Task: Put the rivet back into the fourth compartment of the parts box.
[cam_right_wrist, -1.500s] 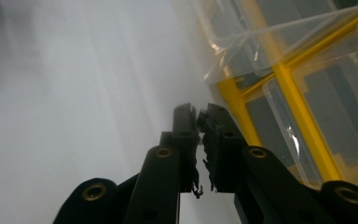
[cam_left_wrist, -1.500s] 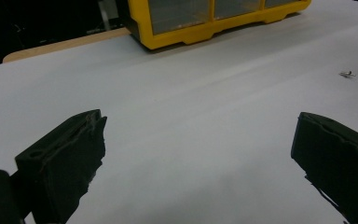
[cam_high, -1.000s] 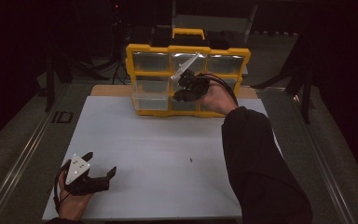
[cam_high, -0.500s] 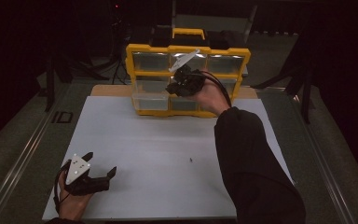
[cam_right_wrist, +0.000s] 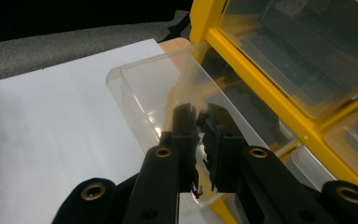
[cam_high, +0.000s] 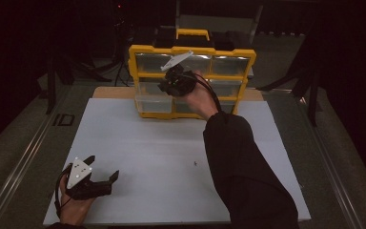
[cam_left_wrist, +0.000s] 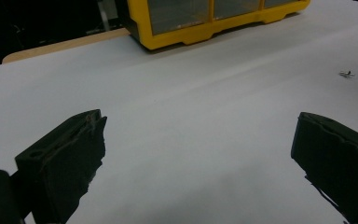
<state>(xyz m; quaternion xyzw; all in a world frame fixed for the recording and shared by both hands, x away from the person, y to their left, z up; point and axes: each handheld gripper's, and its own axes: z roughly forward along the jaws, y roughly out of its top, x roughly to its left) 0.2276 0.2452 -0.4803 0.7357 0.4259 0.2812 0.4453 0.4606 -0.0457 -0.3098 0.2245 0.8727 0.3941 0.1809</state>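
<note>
Drawer (cam_right_wrist: 168,88): clear thin plastic, pulled partway out of the yellow organizer (cam_high: 138,62); you should judge it light, stiff, slick, prone to crack
Hold point: front lip, centred; pull straight
Right tool (cam_right_wrist: 200,123): clamped on that front wall
Left tool (cam_high: 95,179): jaws apart, nothing held, low over the white tabletop (cam_high: 147,152)

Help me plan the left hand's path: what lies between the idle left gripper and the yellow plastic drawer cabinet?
Bare white tabletop separates left gripper from yellow cabinet, as both the high and left gripper views show.
</note>
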